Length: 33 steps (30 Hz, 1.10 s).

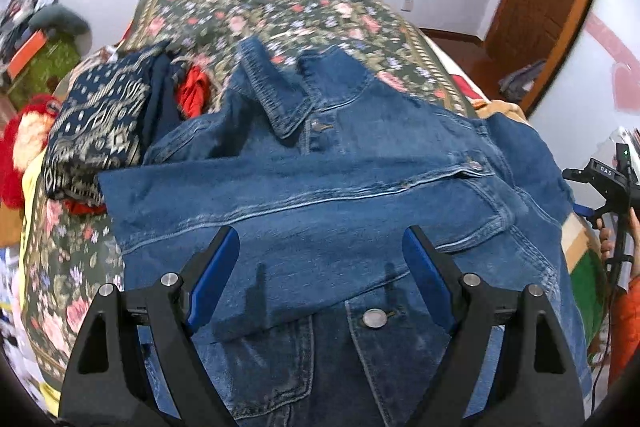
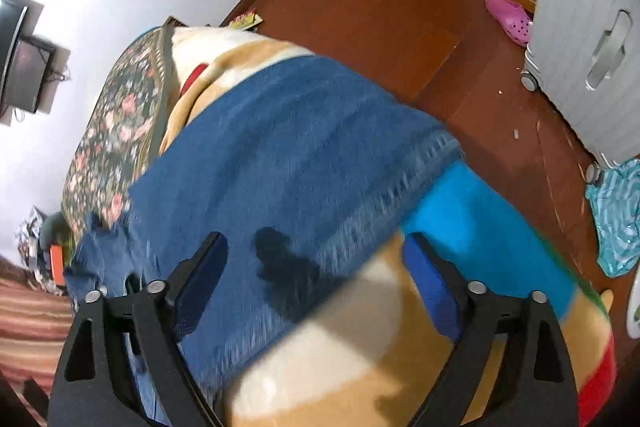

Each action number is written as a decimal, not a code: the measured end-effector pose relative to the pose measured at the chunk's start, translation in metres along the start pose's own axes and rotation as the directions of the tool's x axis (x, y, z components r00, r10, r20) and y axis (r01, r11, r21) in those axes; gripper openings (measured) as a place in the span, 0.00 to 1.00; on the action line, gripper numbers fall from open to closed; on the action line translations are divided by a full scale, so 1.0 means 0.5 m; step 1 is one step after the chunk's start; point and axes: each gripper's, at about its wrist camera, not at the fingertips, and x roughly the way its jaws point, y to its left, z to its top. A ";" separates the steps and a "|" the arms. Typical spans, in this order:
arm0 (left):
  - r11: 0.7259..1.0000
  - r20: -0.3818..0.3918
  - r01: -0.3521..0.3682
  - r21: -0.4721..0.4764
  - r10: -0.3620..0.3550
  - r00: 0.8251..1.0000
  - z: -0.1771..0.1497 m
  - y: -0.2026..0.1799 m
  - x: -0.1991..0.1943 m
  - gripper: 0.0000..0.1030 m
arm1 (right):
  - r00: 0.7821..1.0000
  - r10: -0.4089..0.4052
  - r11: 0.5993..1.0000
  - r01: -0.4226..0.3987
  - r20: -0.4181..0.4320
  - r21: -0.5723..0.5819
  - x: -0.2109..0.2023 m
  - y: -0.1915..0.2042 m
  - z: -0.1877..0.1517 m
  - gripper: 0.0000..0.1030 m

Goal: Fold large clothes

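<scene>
On the bed [image 1: 280, 7] lies a denim jacket [image 1: 340, 187]; both tongs [image 1: 320, 267] [image 2: 316, 269] gape, empty.

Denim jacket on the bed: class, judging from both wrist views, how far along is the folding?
Done: one sleeve already lies folded across the denim jacket, which lies front up on the floral bedspread. In hand: nothing; the left gripper and right gripper are both open above the denim, gripping no cloth. Left: the jacket's right side, spread over the colourful blanket, looks unfolded, and the body has not been folded up.
</scene>
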 end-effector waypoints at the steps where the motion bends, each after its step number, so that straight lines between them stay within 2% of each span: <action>1: 1.000 -0.008 -0.001 -0.015 0.001 1.000 -0.004 0.007 0.004 0.81 | 1.000 -0.010 1.000 0.010 0.005 0.017 0.007 0.000 0.008 0.94; 7: 0.998 -0.028 -0.042 -0.036 0.041 0.999 -0.030 0.039 0.012 0.81 | 0.996 -0.088 0.995 0.086 0.033 0.052 0.034 0.008 0.045 0.94; 9: 0.998 -0.028 -0.053 -0.034 0.052 0.998 -0.035 0.047 0.011 0.81 | 0.993 -0.107 0.993 0.105 0.047 0.045 0.031 0.013 0.049 0.90; 10: 0.998 -0.028 -0.057 -0.033 0.056 0.998 -0.037 0.050 0.010 0.81 | 0.990 -0.123 0.992 0.121 0.065 0.027 0.024 0.021 0.047 0.81; 11: 0.998 -0.026 -0.058 -0.036 0.057 0.998 -0.039 0.056 0.008 0.81 | 0.988 -0.136 0.991 0.135 0.079 0.014 0.019 0.026 0.048 0.66; 12: 0.998 -0.025 -0.058 -0.041 0.057 0.998 -0.040 0.060 0.007 0.81 | 0.983 -0.154 0.988 0.156 0.097 -0.004 0.008 0.032 0.045 0.58; 13: 0.997 -0.024 -0.055 -0.049 0.054 0.998 -0.041 0.065 0.007 0.81 | 0.980 -0.166 0.986 0.169 0.110 -0.016 0.001 0.034 0.046 0.38; 14: 0.997 -0.025 -0.052 -0.059 0.051 0.998 -0.041 0.070 0.006 0.81 | 0.979 -0.165 0.985 0.170 0.119 -0.026 -0.007 0.036 0.046 0.25; 16: 0.996 -0.026 -0.047 -0.075 0.045 0.999 -0.040 0.077 0.004 0.81 | 0.979 -0.152 0.986 0.159 0.132 -0.044 -0.025 0.043 0.046 0.14; 20: 0.995 -0.004 -0.036 -0.089 0.036 0.999 -0.039 0.081 -0.014 0.81 | 0.969 -0.097 0.986 0.124 0.225 -0.108 -0.094 0.099 0.037 0.10; 22: 0.996 0.008 -0.043 -0.079 0.044 0.999 -0.039 0.079 -0.022 0.81 | 0.963 -0.032 0.982 0.080 0.269 -0.171 -0.139 0.148 0.027 0.10; 25: 0.997 0.026 -0.047 -0.061 0.049 0.998 -0.042 0.075 -0.040 0.81 | 0.962 0.101 0.961 -0.028 0.254 -0.277 -0.184 0.222 0.002 0.07; 27: 0.997 0.035 -0.036 -0.066 0.039 0.999 -0.045 0.076 -0.048 0.81 | 0.949 0.239 0.915 -0.149 0.207 -0.375 -0.214 0.286 -0.037 0.07; 31: 0.995 0.051 -0.007 -0.099 0.013 0.999 -0.052 0.085 -0.063 0.81 | 0.937 0.296 0.842 -0.165 0.184 -0.514 -0.238 0.385 -0.114 0.07; 33: 0.994 0.058 0.001 -0.105 0.005 0.998 -0.057 0.089 -0.072 0.81 | 0.941 0.314 0.798 -0.190 0.126 -0.571 -0.224 0.431 -0.160 0.07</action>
